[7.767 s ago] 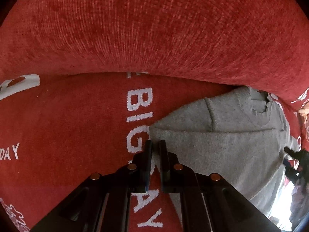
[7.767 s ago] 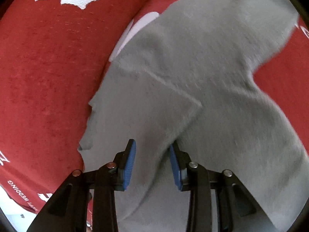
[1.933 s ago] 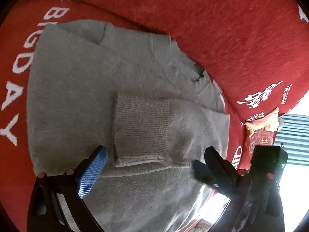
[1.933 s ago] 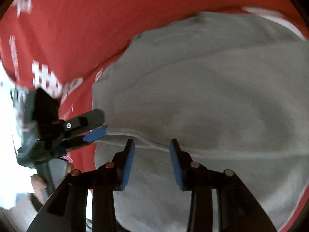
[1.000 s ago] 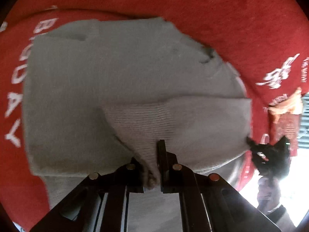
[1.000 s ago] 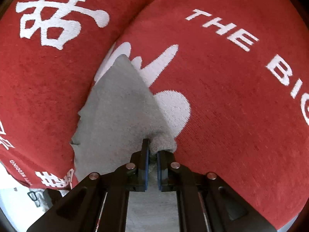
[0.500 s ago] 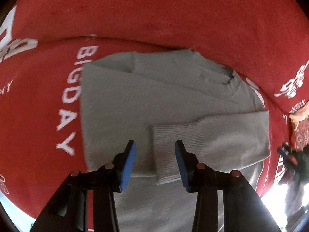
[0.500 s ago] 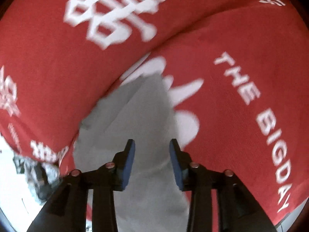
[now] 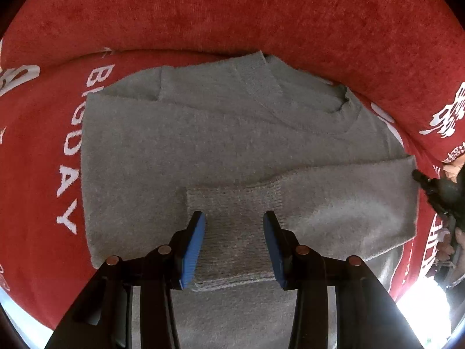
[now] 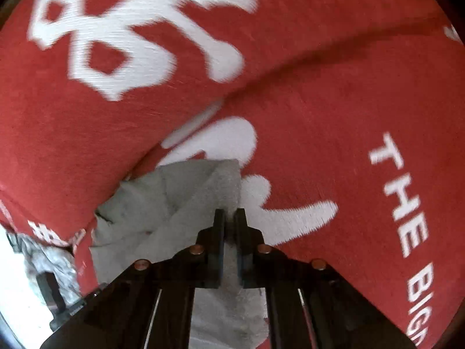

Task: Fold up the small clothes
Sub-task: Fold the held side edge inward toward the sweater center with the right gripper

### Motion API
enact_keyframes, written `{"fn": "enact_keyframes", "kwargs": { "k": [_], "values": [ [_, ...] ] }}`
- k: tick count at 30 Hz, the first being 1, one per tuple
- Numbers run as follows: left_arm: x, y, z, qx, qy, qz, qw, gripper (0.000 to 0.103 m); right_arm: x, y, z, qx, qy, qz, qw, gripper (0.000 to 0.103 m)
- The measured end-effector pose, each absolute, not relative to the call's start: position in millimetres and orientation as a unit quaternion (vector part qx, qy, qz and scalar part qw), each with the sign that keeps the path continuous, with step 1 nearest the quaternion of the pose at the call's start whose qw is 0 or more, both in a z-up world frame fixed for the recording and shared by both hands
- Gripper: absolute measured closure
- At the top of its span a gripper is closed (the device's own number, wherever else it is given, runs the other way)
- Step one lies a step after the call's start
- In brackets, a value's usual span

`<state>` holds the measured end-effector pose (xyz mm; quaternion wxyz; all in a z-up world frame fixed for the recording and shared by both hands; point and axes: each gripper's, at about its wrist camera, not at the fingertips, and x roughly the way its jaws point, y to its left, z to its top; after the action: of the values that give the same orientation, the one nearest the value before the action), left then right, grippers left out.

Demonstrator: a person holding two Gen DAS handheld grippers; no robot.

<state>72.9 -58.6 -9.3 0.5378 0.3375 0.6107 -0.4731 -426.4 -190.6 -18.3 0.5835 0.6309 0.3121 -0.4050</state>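
Note:
A grey knit sweater lies flat on the red sofa seat, neck toward the backrest. One sleeve is folded across its body, and the ribbed cuff lies just below my left gripper. That gripper hovers open, its blue pads on either side of the cuff without touching it. In the right wrist view my right gripper is closing its jaws on a folded edge of the sweater, with grey fabric pinched between the pads. The right gripper also shows in the left wrist view, at the sweater's right edge.
A red sofa cover with white lettering lies under the sweater. The cushioned backrest rises close behind it. A backrest cushion with large white characters stands beside the right gripper. Bright floor and clutter show past the seat edge.
My left gripper let go of the cuff, opened and lifted slightly, leaving the sleeve laid across the body. My right gripper opened, shifted sideways and rolled, then closed again on the sweater's edge.

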Motion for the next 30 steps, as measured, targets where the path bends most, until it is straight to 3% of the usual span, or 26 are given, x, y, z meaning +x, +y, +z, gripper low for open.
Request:
{"fn": "enact_keyframes", "kwargs": {
  "k": [7,12,18,25,30],
  "values": [
    [78.4,-64.8,-2.5,0.336,0.602,-0.466,0.555,0.06,-464.2,-186.4,-35.2,0.668,0.274,-0.464,0.514,0.103],
    [83.2,-61.3,8.1,0.349,0.597,-0.464,0.554,0.06,-454.3,-183.4,-1.6,0.635,0.31,-0.454,0.543,0.099],
    [60.5,-56.4,1.5,0.377,0.593,-0.47,0.534,0.06,-438.3,-162.4,31.7,0.637,0.298,-0.418,0.575,0.099],
    [54.7,-40.5,-14.3,0.385,0.594,-0.461,0.536,0.059,-409.9,-118.5,5.1,0.611,0.403,-0.377,0.568,0.102],
    [51.5,-39.3,-15.4,0.394,0.588,-0.464,0.534,0.058,-418.7,-108.8,7.7,0.598,0.4,-0.381,0.581,0.103]
  ]
}}
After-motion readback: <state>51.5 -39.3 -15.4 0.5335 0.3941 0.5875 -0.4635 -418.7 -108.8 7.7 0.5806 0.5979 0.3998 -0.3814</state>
